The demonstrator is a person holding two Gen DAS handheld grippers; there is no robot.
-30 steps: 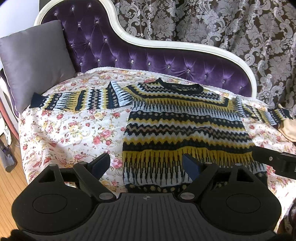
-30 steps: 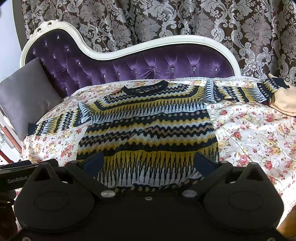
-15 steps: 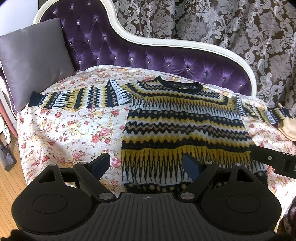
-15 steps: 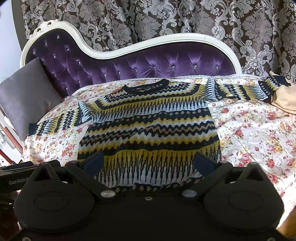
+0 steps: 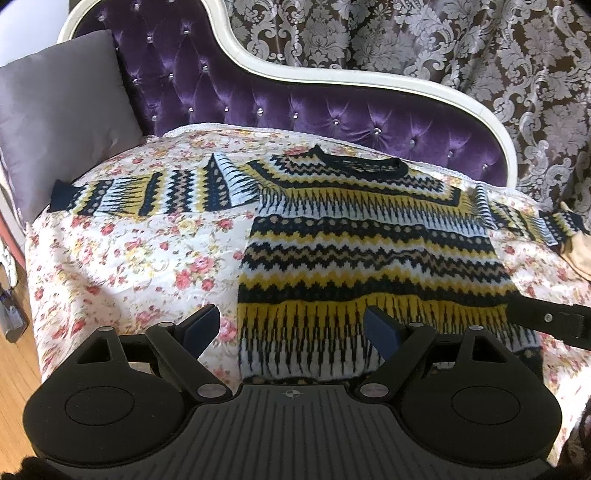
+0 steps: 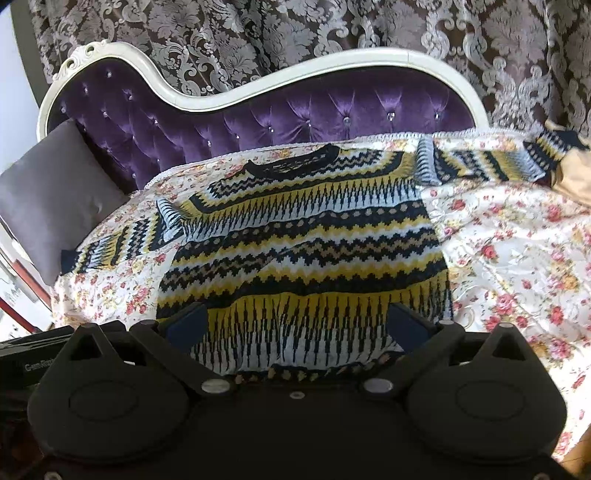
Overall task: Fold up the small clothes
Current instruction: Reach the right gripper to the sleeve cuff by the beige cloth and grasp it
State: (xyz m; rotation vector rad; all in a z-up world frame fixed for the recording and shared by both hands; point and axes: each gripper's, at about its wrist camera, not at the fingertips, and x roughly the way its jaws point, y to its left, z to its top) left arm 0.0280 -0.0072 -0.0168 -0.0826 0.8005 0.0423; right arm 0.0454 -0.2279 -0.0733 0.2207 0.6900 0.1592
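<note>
**Patterned sweater lies spread out on the sofa, both grippers held open above its hem**

A knitted sweater (image 5: 369,236) with zigzag bands in yellow, navy, white and tan lies flat, front side up, on a flowered bedspread (image 5: 129,258) that covers a purple tufted sofa (image 5: 295,107). Both sleeves are stretched out to the sides. The end of one sleeve reaches near a grey cushion (image 5: 62,114) at the end of the sofa, and the cuff of the other sleeve lies at a tan object (image 6: 574,177) on the opposite side. The collar points toward the backrest, and the hem is the edge nearest to the cameras. Behind the sofa hangs a dark curtain (image 6: 332,29) with a pale ornament pattern.

The left gripper (image 5: 291,326) is over the hem corner on the cushion side; its jaws stand wide apart and nothing is between them. The right gripper (image 6: 295,325) is over the middle of the hem; its jaws are also wide apart and hold no cloth. Whether either one touches the fabric I cannot tell.
</note>
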